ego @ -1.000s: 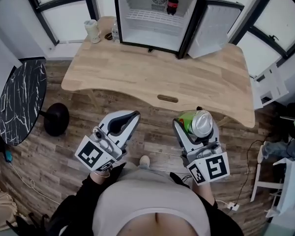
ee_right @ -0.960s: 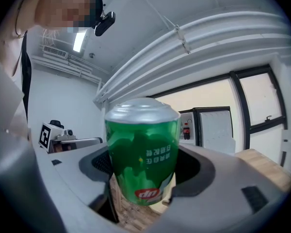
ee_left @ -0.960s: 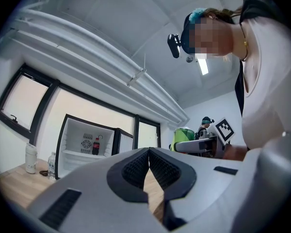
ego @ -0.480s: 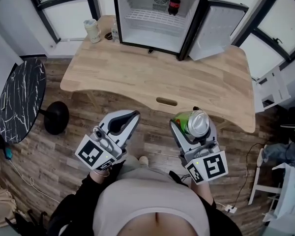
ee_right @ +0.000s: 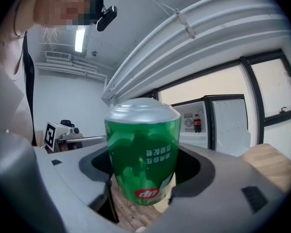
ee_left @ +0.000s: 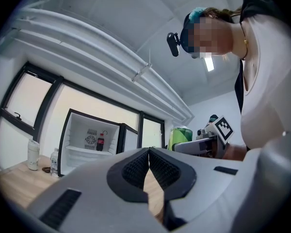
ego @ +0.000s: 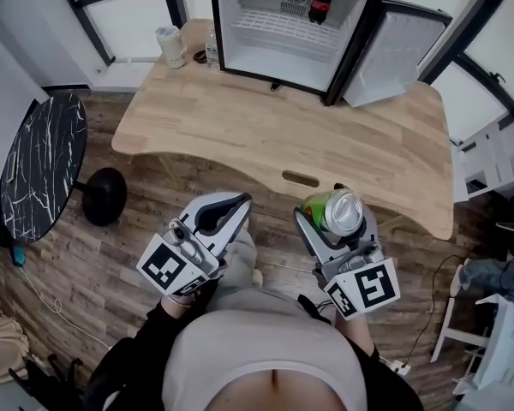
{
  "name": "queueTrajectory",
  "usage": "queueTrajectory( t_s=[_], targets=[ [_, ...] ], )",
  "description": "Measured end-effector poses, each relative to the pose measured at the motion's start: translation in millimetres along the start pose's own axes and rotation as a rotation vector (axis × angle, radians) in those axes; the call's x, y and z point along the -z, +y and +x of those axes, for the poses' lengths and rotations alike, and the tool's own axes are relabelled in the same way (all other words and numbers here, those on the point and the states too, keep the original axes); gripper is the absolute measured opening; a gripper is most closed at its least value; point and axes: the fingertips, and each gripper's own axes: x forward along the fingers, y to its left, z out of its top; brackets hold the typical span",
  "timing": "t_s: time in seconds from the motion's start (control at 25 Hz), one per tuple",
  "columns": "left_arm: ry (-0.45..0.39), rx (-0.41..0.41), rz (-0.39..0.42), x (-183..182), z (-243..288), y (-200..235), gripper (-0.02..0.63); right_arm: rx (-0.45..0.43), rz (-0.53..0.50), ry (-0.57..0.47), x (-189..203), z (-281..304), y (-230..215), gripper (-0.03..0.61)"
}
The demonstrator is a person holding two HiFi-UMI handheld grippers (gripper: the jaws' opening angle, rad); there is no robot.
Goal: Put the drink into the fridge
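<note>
- Short of the table's near edge, above the wood-plank floor, a person holds two tools at waist height, both aimed toward the far side of the table.
- Right tool: its jaws are clamped on the sides of a green can, the drink for this task. The can stands on end between the pads. Its print reads upside down, so it seems to be carried bottom up.
- The side grip leaves both ends of the can free, which suits standing it on a flat surface.
- Left tool: jaws pressed together with nothing between them. It rides beside the right tool, probably as a spare for the door.
- Fridge: a small white one at the back of the table, well apart from the can, with the whole tabletop between them.
- Its door is swung wide to the right, so the opening faces the person and nothing blocks the way in.
- A dark cola bottle stands on the upper wire shelf. The rest of the shelf and the fridge floor below are bare, leaving room for the can.
- A pale cup stands on the table left of the fridge, clear of the path.
- Judgement: the can is being carried, and what remains is the reach across the table.
</note>
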Motion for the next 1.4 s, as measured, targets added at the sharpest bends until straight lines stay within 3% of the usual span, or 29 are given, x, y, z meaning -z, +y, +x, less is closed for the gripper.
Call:
queueTrajectory(
  t_s=[0.44,1.4],
  targets=[
    [-0.021,0.037,-0.004,4.6,39.9,47.3,0.008,0.006,-0.011,0.002,-1.5,44.9,-23.8,0.350],
    [0.006,0.163,-0.006,7.0,157.5,233.6,0.008,0.118,0.003,-0.022,-20.5,224.9,-128.8,0.350]
  ],
)
